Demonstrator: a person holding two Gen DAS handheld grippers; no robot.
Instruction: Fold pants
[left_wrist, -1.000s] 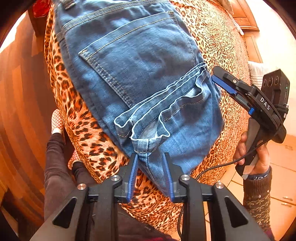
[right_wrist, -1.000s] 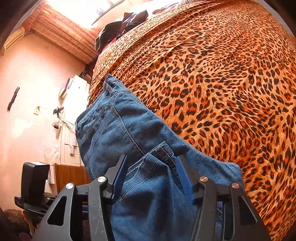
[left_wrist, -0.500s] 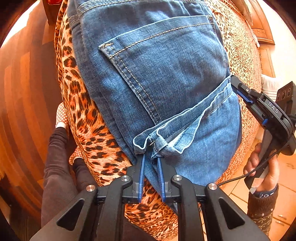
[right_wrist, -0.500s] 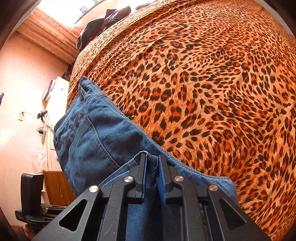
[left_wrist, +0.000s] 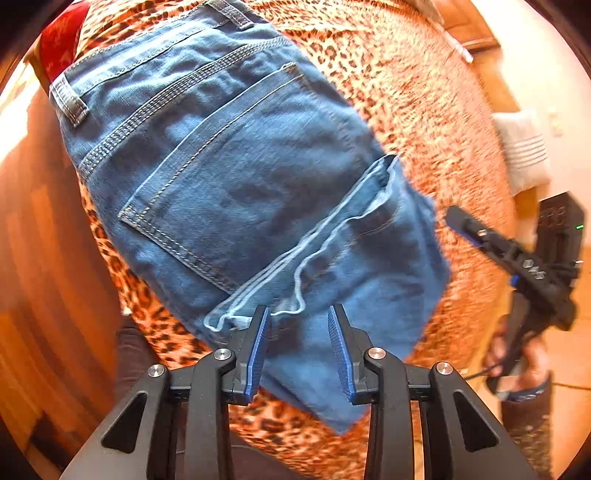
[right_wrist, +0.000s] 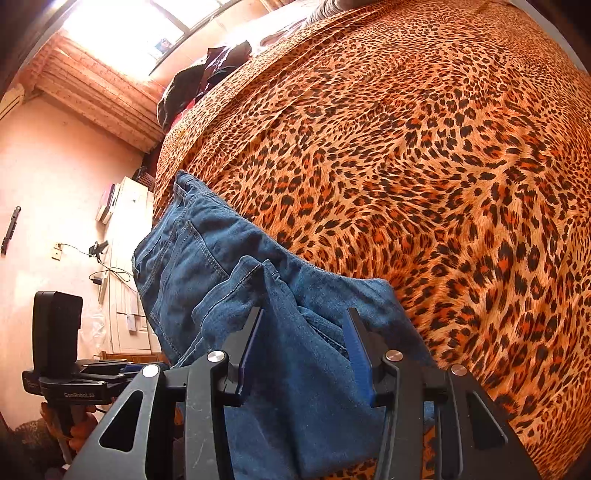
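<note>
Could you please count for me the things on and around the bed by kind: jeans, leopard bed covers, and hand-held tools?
Jeans: 1
Leopard bed cover: 1
Hand-held tools: 2, the left tool and the right tool
Total: 4

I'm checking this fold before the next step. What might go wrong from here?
Both the left gripper and right gripper have just been opening, and neither grips the jeans. The loose, rumpled hems may slip and undo the fold. The bundle's lower corner also sits at the edge of the leopard-print bedspread, so it might slide off.
</note>
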